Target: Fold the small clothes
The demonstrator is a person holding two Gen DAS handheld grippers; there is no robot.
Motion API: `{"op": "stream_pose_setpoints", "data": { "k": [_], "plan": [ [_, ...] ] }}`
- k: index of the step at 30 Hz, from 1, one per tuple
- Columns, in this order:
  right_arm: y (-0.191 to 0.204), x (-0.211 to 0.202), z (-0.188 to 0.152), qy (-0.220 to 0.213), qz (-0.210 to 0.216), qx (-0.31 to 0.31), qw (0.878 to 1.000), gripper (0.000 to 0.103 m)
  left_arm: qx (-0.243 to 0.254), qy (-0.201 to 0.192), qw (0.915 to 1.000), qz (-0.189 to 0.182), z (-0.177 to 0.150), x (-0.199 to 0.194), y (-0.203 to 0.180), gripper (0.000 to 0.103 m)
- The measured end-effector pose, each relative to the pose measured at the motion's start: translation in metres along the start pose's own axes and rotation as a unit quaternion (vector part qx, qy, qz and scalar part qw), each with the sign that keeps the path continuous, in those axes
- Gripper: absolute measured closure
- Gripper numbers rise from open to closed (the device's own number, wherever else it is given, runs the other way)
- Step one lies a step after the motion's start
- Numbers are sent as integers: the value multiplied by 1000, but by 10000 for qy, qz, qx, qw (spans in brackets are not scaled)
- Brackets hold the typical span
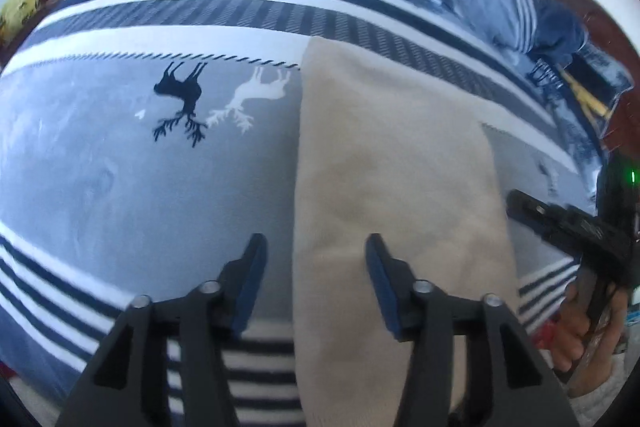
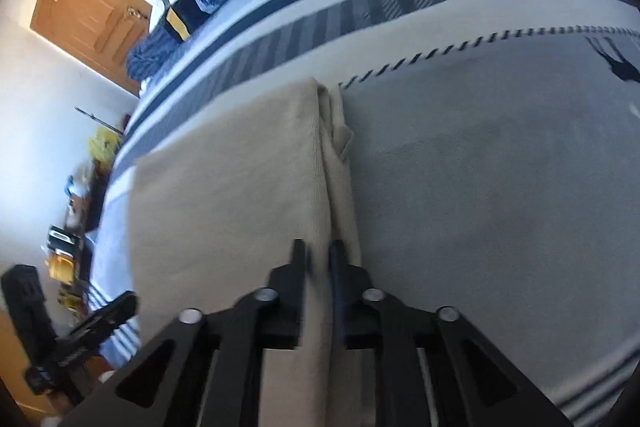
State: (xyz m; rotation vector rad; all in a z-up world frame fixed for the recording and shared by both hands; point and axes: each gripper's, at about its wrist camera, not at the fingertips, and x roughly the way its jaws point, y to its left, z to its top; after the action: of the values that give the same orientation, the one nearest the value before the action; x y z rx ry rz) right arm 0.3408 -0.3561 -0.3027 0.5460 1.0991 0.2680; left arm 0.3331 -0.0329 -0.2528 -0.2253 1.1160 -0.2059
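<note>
One soft, light beige garment [image 1: 396,163] was spread lower right on the bed [image 1: 100,187]; left gripper [image 1: 316,247] jaws were spread, right gripper [image 2: 317,255] jaws were narrowly parted over its folded edge, judged the best hold.

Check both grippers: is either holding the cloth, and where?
Neither. Left gripper is open over the beige cloth edge; right gripper straddles its folded edge, pads apparently not pressing.

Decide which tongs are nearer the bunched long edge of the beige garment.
Right. The right tongs straddle the bunched edge. The left tongs sit at the garment's opposite, smooth edge.
</note>
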Motion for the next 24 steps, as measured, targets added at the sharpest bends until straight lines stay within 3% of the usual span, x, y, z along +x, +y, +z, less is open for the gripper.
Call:
{"op": "stream_pose_setpoints", "data": {
  "k": [1, 2, 7, 8, 9, 10, 12, 14, 16, 21, 24],
  "plan": [
    [-1, -12, -9, -105, 72, 43, 9999, 38, -62, 29, 9999, -92, -8, -4, 2, 45],
    [-3, -20, -20, -146, 138, 127, 9997, 29, -83, 107, 9997, -185, -17, -5, 5, 45],
    [-21, -25, -76, 289, 329, 516, 9977, 29, -225, 316, 9988, -283, -66, 0, 15, 45],
    [-21, -21, -85, 384, 274, 537, 9974, 34, -329, 347, 9981, -391, -73, 2, 18, 54],
    [-21, -17, -91, 453, 199, 507, 9975, 63, -490, 425, 9961, -598, -80, 6, 24, 62],
    [-21, -12, -96, 542, 170, 438, 9974, 79, -585, 471, 9947, -704, -83, 7, 26, 76],
    [-23, -13, -98, 462, 161, 476, 9977, 88, -795, 471, 9923, -828, -89, 2, 30, 79],
    [-19, -24, -100, 262, -10, 416, 9988, 93, -677, 426, 9939, -757, -91, -4, 28, 79],
    [-13, -22, -107, 265, -336, 167, 9989, 92, -532, 435, 9959, -594, -94, -6, 25, 74],
    [-22, -36, -121, 213, -74, 667, 9975, 42, -729, 428, 9937, -733, -106, -14, 33, 65],
    [-28, -43, -142, 260, 11, 890, 9957, 34, -879, 451, 9900, -1005, -120, -12, 45, 61]
  ]
}}
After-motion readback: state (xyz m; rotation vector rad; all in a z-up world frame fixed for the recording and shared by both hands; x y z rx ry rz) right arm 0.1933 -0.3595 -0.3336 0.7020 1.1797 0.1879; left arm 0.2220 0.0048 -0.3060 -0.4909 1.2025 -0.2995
